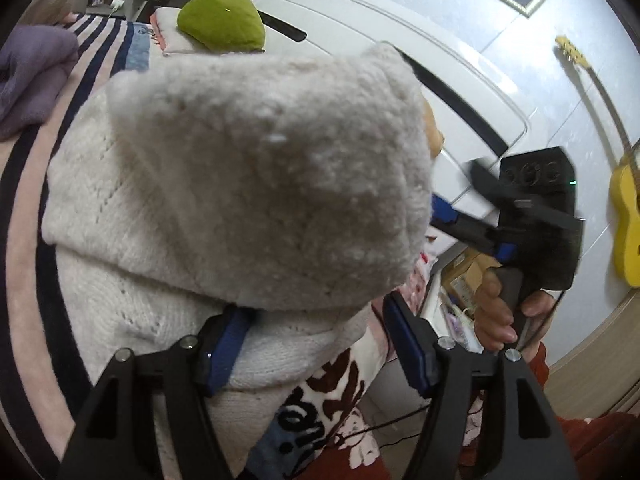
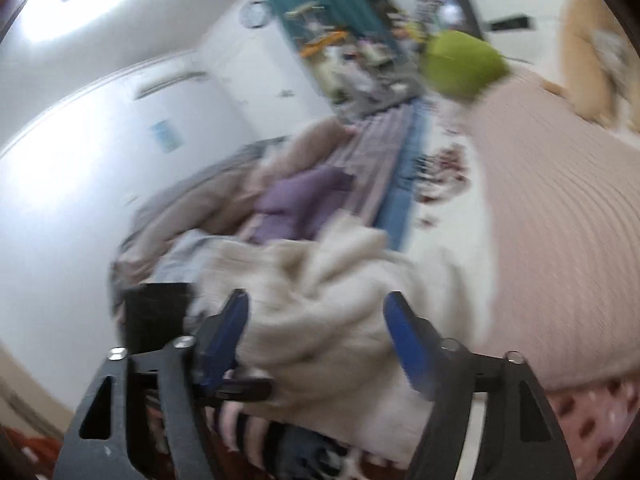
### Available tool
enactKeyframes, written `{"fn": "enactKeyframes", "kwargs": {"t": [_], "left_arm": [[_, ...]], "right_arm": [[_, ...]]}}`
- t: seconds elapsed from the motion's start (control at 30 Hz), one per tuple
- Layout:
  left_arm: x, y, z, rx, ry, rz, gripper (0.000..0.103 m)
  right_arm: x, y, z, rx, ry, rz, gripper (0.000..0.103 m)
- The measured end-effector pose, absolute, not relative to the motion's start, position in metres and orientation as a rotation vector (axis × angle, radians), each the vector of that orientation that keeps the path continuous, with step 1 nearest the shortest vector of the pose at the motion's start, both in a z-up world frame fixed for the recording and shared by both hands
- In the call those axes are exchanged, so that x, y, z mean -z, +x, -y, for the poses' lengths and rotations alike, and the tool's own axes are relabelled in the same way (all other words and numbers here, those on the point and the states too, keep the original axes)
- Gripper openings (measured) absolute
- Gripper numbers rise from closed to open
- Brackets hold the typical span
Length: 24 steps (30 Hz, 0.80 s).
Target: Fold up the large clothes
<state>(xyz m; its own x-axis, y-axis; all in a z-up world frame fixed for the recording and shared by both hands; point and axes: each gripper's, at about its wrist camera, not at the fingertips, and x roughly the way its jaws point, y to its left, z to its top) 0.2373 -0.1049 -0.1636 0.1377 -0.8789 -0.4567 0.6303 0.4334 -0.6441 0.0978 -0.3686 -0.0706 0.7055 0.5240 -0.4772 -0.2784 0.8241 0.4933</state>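
Clearly, in the left wrist view, the cream knit sweater [image 1: 224,184] lies on the bed [image 1: 28,208] in a stack of at least two layers, a folded-over upper panel bulging toward the lens above a lower layer with a lace rib, so I judge the folding well along though not finished, since the pile is lumpy and its near hem hangs toward the patterned blanket [image 1: 320,400]. The left tool [image 1: 316,344] has its jaws spread wide; one blue pad lies against the lower layer and the other stands clear at the bed's near edge, so it grips nothing. To the right the right tool [image 1: 472,208], held by the right hand [image 1: 500,312], is off the bed beside the white headboard [image 1: 400,60], its jaws too blurred to read here. Room is tight on that side, with the headboard close; across the bed toward the purple garment [image 1: 32,76] and green cushion [image 1: 222,20] there is open striped cover. In the right wrist view, which is motion-blurred, the right tool [image 2: 316,340] shows its pads well apart with bunched cream fabric of the sweater [image 2: 320,300] between them, not visibly pinched. A pink ribbed pillow [image 2: 560,240] bounds the right; I judge squaring and flattening remain.
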Motion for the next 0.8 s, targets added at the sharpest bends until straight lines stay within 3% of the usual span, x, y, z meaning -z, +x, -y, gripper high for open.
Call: {"fn": "enactKeyframes", "kwargs": {"t": [0.03, 0.13, 0.27, 0.3, 0.33, 0.43, 0.5, 0.6, 0.8], "left_arm": [[0.164, 0.238, 0.104, 1.124, -0.344, -0.906, 0.063], [0.166, 0.239, 0.094, 1.137, -0.389, -0.904, 0.063], [0.173, 0.237, 0.084, 1.149, -0.425, -0.901, 0.063], [0.174, 0.237, 0.082, 1.149, -0.427, -0.900, 0.063], [0.174, 0.235, 0.078, 1.147, -0.428, -0.898, 0.063], [0.171, 0.235, 0.067, 1.167, -0.459, -0.888, 0.071], [0.166, 0.233, 0.048, 1.205, -0.525, -0.856, 0.084], [0.162, 0.239, 0.025, 1.129, -0.539, -0.840, 0.094], [0.195, 0.278, 0.023, 0.964, -0.574, -0.956, 0.094]], "right_arm": [[0.064, 0.102, 0.358, -0.480, 0.366, -0.648, 0.083], [0.057, 0.126, 0.321, -0.522, 0.226, -0.706, 0.084], [0.079, 0.162, 0.294, -0.669, 0.293, -0.871, 0.083], [0.083, 0.168, 0.292, -0.677, 0.299, -0.885, 0.073], [0.089, 0.173, 0.290, -0.677, 0.310, -0.898, 0.046], [0.101, 0.176, 0.306, -0.623, 0.410, -0.898, 0.020], [0.102, 0.169, 0.325, -0.533, 0.446, -0.844, 0.016], [0.099, 0.148, 0.350, -0.462, 0.470, -0.795, 0.014], [0.108, 0.125, 0.378, -0.407, 0.503, -0.806, 0.017]]}}
